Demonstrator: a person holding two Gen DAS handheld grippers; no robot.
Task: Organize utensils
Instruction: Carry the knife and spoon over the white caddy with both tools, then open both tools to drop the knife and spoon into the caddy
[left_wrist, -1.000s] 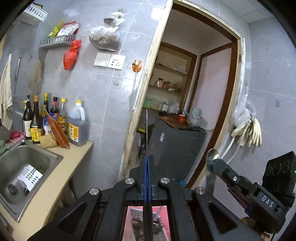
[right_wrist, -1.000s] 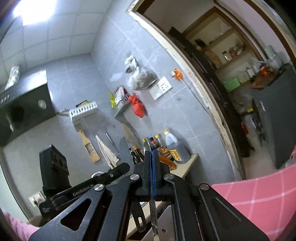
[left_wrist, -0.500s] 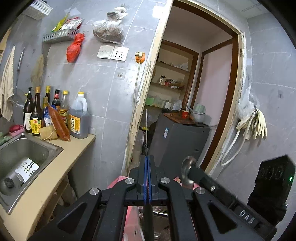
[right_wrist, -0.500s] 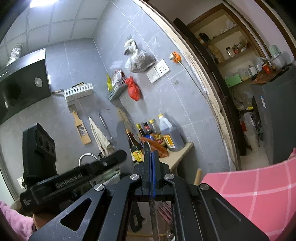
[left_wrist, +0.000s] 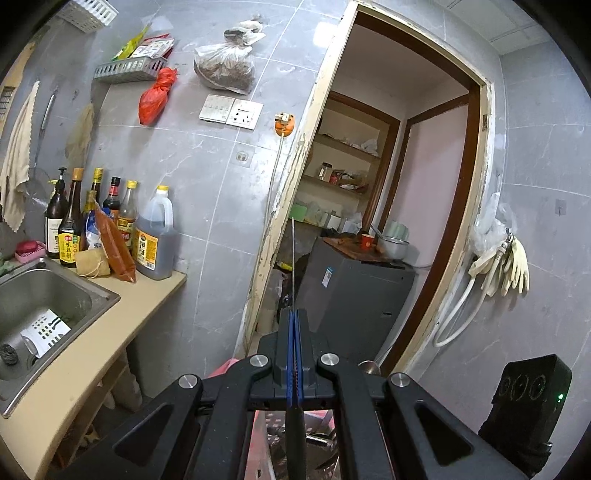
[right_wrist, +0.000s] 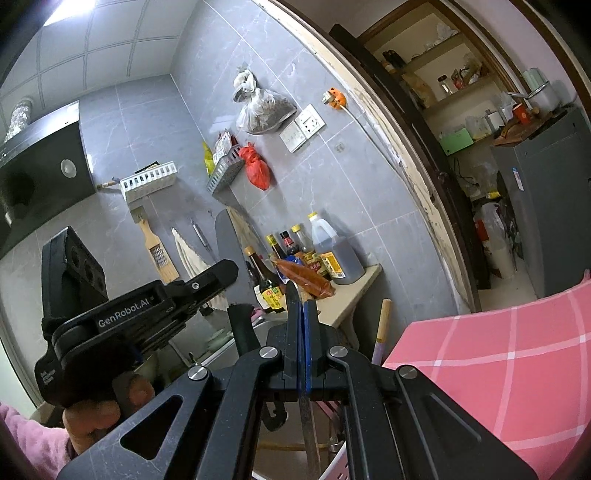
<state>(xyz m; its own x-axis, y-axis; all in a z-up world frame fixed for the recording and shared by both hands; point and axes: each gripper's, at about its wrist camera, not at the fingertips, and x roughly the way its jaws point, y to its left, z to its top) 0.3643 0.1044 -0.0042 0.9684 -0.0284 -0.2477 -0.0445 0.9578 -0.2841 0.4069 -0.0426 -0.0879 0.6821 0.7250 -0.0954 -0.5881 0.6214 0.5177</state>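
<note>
Holding state, left gripper (left_wrist: 294, 314): the fingers were pressed together on a kitchen knife (left_wrist: 293, 258). The blade rose edge-on above the fingertips and the dark handle hung below them.
Left gripper seen from the right wrist (right_wrist: 221, 271): it sat at the left of that view in the person's left hand (right_wrist: 92, 413). The broad knife (right_wrist: 226, 243) stood upright, with its black handle below the fingers.
Sink (left_wrist: 99, 295): a steel basin was set into the beige counter (left_wrist: 110, 350) at far left. A white perforated strainer and a steel scourer lay inside it.
Bottles: a row of sauce bottles (left_wrist: 70, 218) stood against the tiled wall behind the sink. A large jug of dark liquid (left_wrist: 155, 240) stood at the right end of the row.
Wall above: a grey wire rack (left_wrist: 129, 70), a red bag (left_wrist: 153, 99) and a clear bag of dried goods (left_wrist: 225, 66) hung there.
Holding state, right gripper (right_wrist: 304, 306): the fingers were closed on a metal spoon (right_wrist: 291, 291). Its bowl stood up past the fingertips and its handle ran down beneath them.
Spoon from the left wrist (left_wrist: 369, 367): only the bowl showed, just right of the left gripper's frame.
Doorway: a grey cabinet (left_wrist: 354, 291) stood beyond the frame.
Far right: rubber gloves (left_wrist: 511, 262) hung on the wall.
Pink checked cloth (right_wrist: 498, 350): it filled the lower right of the right wrist view.
</note>
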